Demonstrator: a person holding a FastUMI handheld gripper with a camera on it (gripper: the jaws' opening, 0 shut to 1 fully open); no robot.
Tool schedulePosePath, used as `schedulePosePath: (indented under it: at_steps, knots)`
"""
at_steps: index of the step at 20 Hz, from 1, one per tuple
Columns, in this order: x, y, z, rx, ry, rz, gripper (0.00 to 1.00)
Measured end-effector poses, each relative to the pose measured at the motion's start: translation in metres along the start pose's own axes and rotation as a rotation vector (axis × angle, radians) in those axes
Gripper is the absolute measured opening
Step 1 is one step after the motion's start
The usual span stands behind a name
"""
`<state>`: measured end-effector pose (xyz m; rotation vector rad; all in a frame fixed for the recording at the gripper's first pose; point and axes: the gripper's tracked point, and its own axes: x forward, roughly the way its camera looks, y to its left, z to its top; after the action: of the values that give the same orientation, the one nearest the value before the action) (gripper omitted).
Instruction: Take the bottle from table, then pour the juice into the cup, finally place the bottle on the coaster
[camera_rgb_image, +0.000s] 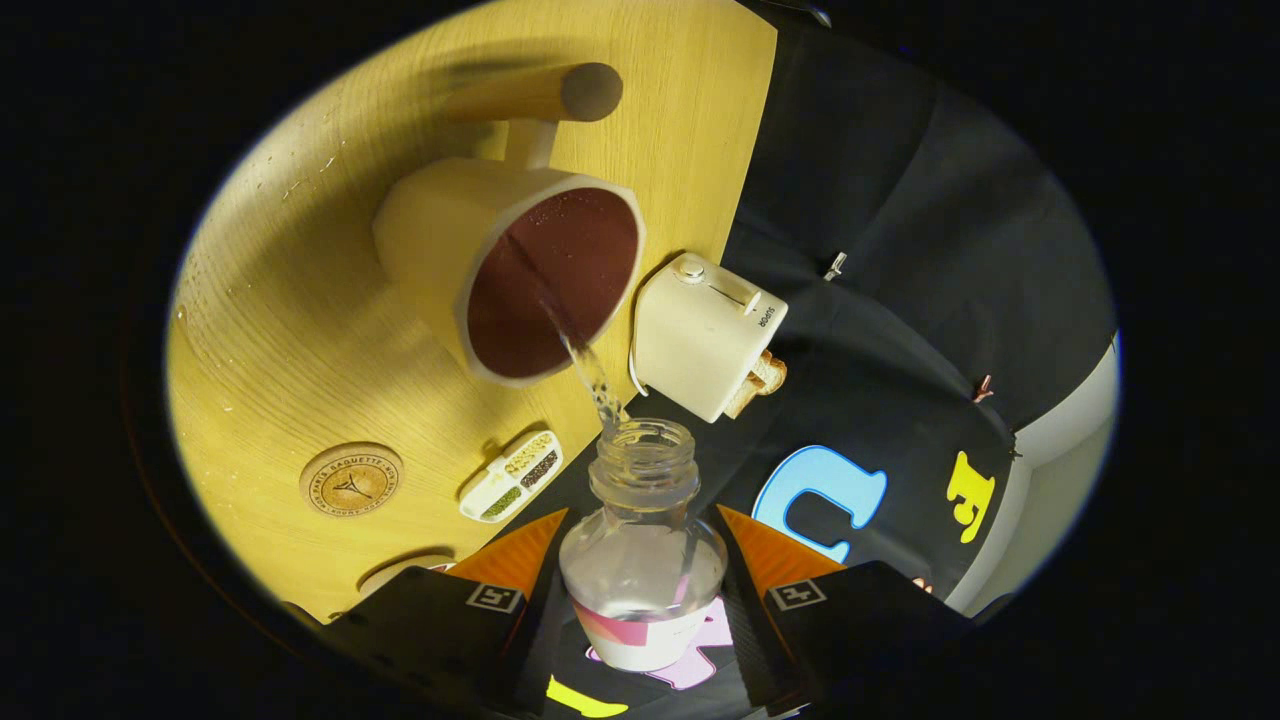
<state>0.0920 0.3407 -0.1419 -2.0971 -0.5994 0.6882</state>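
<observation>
- While the bottle (645, 540) sits tilted between the jaws (640, 580), a thin clear stream (590, 375) runs from its open mouth into the cup (520, 270); the pour looks to be mid-way, not finished.
- Both fingers press the bottle's sides, so the jaws are closed on it to the width of its body; the first step, taking it from the counter (290, 330), is done.
- Liquid shows in the lower part of the bottle, so there may be more to pour; how full the cup is I cannot tell, as its dark inside hides the level.
- Relative to the cup: the bottle's mouth is just beside the rim on the near side; the round wooden coaster (351, 479) lies on the counter on the gripper's side of the cup, well apart from it and bare; a small seed tray (512, 476) lies between that coaster and the bottle; a white toaster (708, 335) stands just beside the cup, at the counter's edge.
- Left to do, as I judge it: end the pour, right the bottle, carry it to the coaster and release it there.
</observation>
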Motion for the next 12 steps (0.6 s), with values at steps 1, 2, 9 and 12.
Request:
schedulePosePath:
  at_steps: [1,2,9,12]
  knots:
    - [0.0004,-0.0022,-0.0008,-0.005,-0.001,-0.002,0.74]
    - [-0.0015,-0.0041,-0.0006,-0.011,-0.004,-0.004,0.74]
    - [-0.0014,-0.0108,-0.0036,-0.028,-0.006,0.0,0.74]
    - [-0.002,-0.0114,-0.0041,-0.034,-0.009,0.001,0.74]
